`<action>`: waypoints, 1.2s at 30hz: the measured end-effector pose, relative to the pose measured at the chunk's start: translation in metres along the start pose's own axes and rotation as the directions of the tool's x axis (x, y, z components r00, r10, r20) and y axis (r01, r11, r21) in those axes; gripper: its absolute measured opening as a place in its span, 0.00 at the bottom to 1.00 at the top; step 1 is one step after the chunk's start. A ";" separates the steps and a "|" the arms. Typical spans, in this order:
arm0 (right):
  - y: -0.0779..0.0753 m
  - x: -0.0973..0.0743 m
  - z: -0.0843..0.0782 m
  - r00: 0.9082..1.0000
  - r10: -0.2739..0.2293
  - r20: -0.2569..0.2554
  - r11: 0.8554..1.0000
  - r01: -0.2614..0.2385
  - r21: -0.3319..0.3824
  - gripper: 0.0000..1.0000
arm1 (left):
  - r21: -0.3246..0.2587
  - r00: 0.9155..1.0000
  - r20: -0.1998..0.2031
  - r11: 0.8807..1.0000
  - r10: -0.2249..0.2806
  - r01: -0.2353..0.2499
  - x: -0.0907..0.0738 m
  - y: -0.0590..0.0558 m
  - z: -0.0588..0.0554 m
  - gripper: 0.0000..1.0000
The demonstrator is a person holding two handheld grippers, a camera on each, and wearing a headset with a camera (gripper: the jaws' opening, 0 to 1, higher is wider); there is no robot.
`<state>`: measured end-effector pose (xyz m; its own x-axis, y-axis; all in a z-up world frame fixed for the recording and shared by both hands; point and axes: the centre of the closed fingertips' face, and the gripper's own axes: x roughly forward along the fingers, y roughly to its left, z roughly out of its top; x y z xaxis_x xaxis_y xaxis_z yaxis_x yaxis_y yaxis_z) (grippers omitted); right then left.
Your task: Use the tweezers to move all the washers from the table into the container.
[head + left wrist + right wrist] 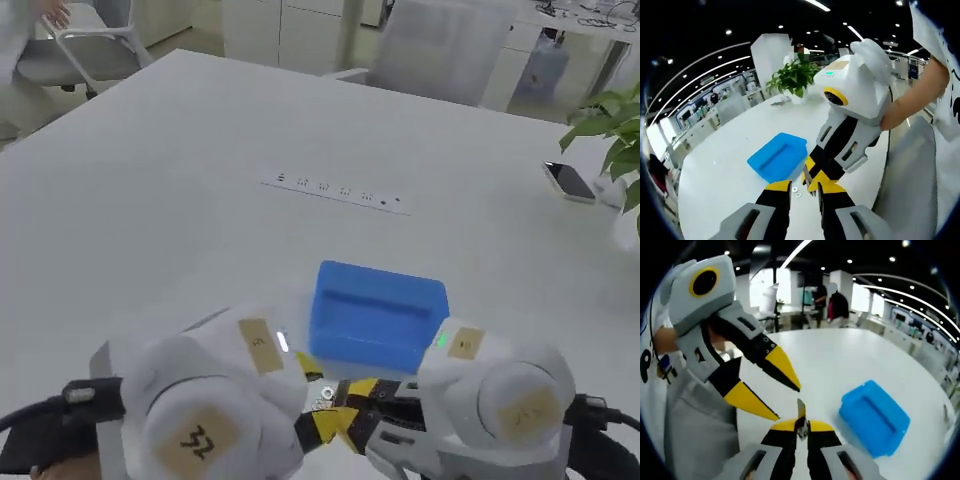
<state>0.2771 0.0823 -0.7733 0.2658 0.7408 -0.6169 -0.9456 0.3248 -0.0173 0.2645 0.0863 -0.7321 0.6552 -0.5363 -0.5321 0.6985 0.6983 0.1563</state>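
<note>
A blue rectangular container (378, 315) (777, 156) (874, 419) sits on the white table, just beyond both grippers. Two small silver washers (796, 191) (325, 395) lie on the table between my left gripper's spread yellow jaw tips. My left gripper (805, 187) (316, 402) is open with nothing in it; in the right gripper view it (782, 400) comes in from the left. My right gripper (802, 426) (372, 396) is shut on the metal tweezers (801, 412), whose tip (808, 178) points down close to the washers.
A white power strip (335, 190) lies across the table's middle. A phone (568, 180) and a green plant (615, 130) are at the far right edge. Office chairs (80, 50) stand beyond the table. People (840, 307) stand far behind.
</note>
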 end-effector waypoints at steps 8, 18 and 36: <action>-0.021 0.008 0.002 1.000 -0.003 0.018 0.999 0.002 0.044 0.03 | -0.193 0.972 -0.093 0.954 0.216 -0.231 -0.035 0.029 -0.056 0.66; -0.029 0.027 0.000 0.999 -0.012 0.030 0.997 0.010 0.082 0.04 | -0.223 0.894 -0.147 0.866 0.423 -0.447 -0.066 0.048 -0.086 0.76; -0.033 0.031 -0.009 0.998 -0.045 0.031 0.991 0.041 0.128 0.04 | -0.138 0.894 -0.208 0.893 0.397 -0.428 -0.055 0.041 -0.098 0.76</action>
<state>0.3151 0.0898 -0.7989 0.3141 0.7434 -0.5905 -0.9020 0.4277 0.0587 0.2284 0.1912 -0.7782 0.8031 -0.1038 -0.5868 0.3035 0.9187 0.2528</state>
